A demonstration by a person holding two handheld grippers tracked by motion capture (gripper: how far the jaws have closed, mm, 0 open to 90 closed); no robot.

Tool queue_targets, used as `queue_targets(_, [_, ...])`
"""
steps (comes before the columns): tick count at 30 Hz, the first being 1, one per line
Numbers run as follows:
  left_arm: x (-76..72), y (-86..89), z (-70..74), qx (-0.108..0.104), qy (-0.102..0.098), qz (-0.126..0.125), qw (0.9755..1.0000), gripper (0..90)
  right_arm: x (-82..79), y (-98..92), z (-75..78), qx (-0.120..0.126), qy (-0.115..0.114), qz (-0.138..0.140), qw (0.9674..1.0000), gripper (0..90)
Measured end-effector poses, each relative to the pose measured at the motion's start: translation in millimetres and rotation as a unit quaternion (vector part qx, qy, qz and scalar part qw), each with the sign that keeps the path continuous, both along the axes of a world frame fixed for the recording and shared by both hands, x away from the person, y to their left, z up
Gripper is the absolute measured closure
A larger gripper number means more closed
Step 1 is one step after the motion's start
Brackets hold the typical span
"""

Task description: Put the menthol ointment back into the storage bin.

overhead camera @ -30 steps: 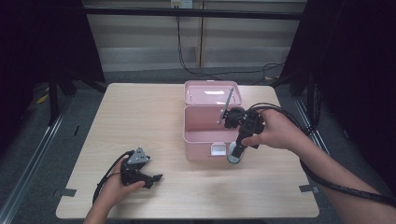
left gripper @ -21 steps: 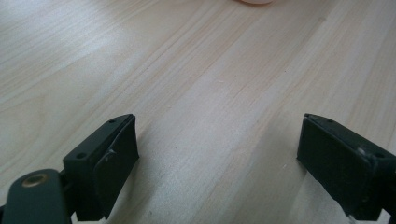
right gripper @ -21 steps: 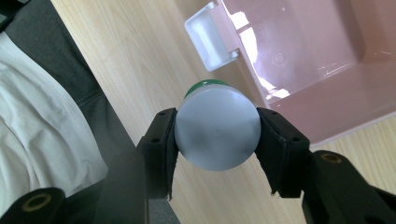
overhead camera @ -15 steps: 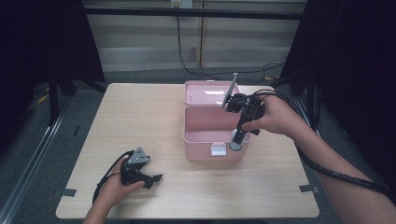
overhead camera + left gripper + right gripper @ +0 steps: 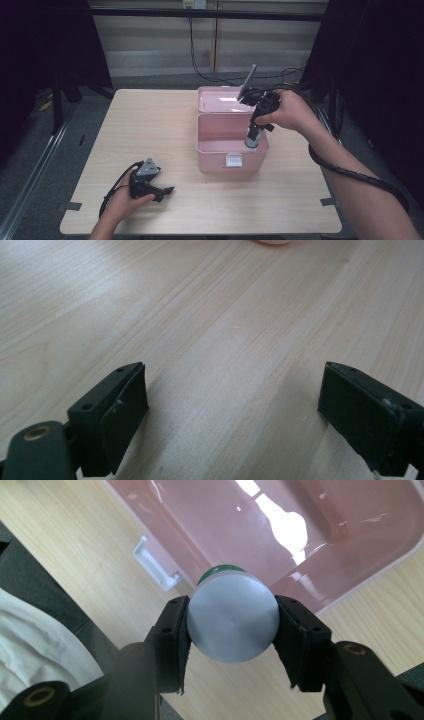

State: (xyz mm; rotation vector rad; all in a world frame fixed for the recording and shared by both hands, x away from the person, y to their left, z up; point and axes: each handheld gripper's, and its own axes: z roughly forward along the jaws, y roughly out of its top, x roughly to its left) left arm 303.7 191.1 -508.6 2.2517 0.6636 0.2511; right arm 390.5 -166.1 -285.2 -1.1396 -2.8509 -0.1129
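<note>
A: Which step is this?

B: The carry-in, I'd say. The right gripper (image 5: 251, 140) has its two black jaws pressed against the sides of a small round container with a smooth pale-grey cap and a green band below it (image 5: 233, 616). In the high view it hangs at the front right corner of the open pink plastic box (image 5: 220, 146), over the rim, not yet set down inside.

A: And the other hand?

B: The left gripper (image 5: 164, 190) rests low on the pale wood-grain desk (image 5: 150, 130), well apart from the box. Its jaws stand wide with nothing between them, just bare desk in the left gripper view.

A: What does the next move call for?

B: Probably lowering the container straight down past the box wall, keeping it upright, then letting the jaws part once it stands on the floor of the box. The cap is slick and round, so the grip rests on two narrow lines of contact; a tilt could let it slip.

A: How does the box look?

B: Glossy moulded plastic, rounded corners, shiny enough to throw back the ceiling lights. Its hinged lid (image 5: 220, 98) lies open behind it, and a small white latch (image 5: 233, 160) sits on the front wall. The desk is matt, light laminate with fine streaks
</note>
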Motion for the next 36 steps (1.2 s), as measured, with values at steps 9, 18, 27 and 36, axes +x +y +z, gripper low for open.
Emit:
queue_targets(9, [0.0, 0.1, 0.1, 0.001, 0.000, 0.000, 1.0000, 11.8, 20.1, -0.7, -11.0, -0.010, -0.005, -0.054, 0.9985, 50.6])
queue_targets(18, [0.0, 0.1, 0.1, 0.001, 0.000, 0.000, 1.0000, 11.8, 37.6, -3.7, -25.8, -0.001, -0.013, -0.127, 0.9918, 50.6])
queue_targets(27, [0.1, 0.2, 0.1, 0.000, 0.001, -0.001, 1.0000, 11.8, 48.2, -2.3, -39.9, 0.002, -0.012, -0.178, 0.9839, 50.6])
queue_targets(36, [0.2, 0.3, 0.1, 0.000, 0.001, -0.001, 1.0000, 11.8, 57.6, -1.9, -54.3, -0.002, -0.015, -0.216, 0.9762, 50.6])
